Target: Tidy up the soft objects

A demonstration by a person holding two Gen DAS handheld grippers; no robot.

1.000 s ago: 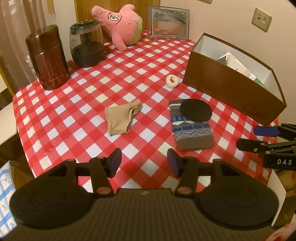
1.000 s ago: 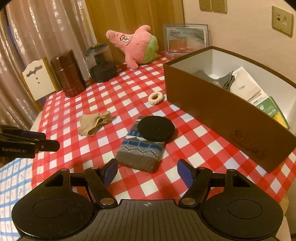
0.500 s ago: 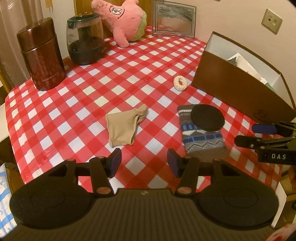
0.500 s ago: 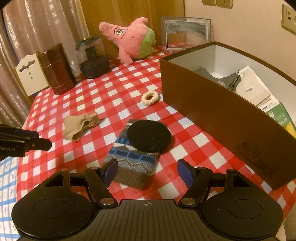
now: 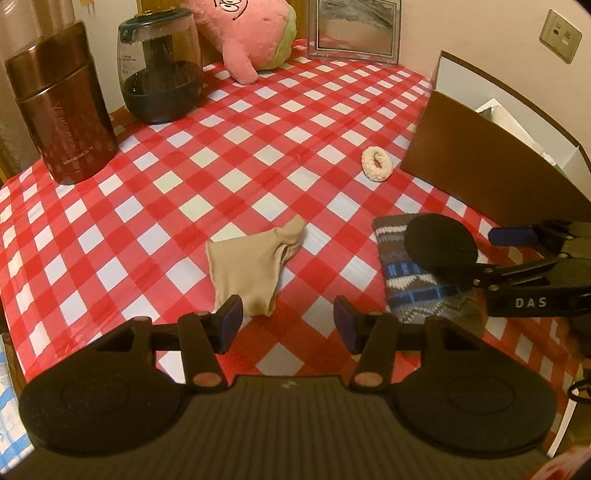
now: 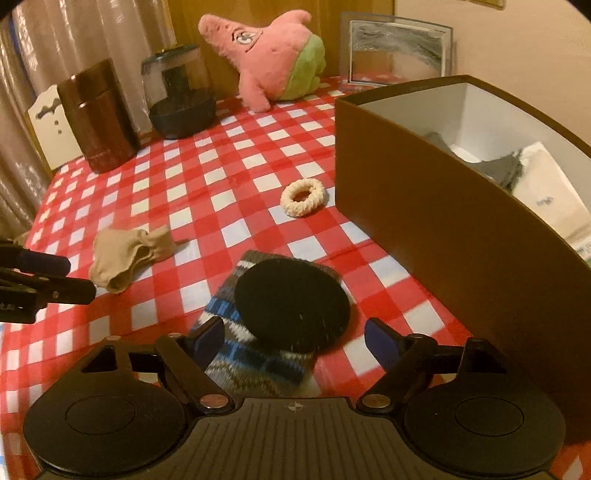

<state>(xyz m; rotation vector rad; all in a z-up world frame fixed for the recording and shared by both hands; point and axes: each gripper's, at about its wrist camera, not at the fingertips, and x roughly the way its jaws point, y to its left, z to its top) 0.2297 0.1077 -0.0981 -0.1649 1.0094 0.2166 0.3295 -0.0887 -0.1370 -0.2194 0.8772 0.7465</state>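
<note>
A beige sock [image 5: 255,266] [image 6: 127,256] lies crumpled on the checked tablecloth, just beyond my left gripper [image 5: 288,325], which stands open and empty. A grey-blue knitted cloth [image 5: 417,277] [image 6: 255,354] lies to its right with a black round pad [image 5: 439,245] [image 6: 291,302] on top. My right gripper [image 6: 295,341] hovers low over that pair; its jaws are opening, with the knitted cloth and pad showing between them, unpressed. A cream scrunchie [image 5: 376,164] [image 6: 303,197] lies near the brown box [image 5: 491,166] [image 6: 443,236]. A pink plush star [image 6: 273,55] [image 5: 251,33] sits at the back.
A brown canister [image 5: 59,107] and a dark glass jar [image 5: 160,70] stand at the back left. A framed picture [image 6: 399,48] leans on the wall. The box holds papers and grey cloth [image 6: 498,166]. The table's front edge runs just under both grippers.
Both grippers moved forward and down toward the table. The right gripper's jaws spread wider over the knitted cloth and black pad; the left gripper's opening is unchanged.
</note>
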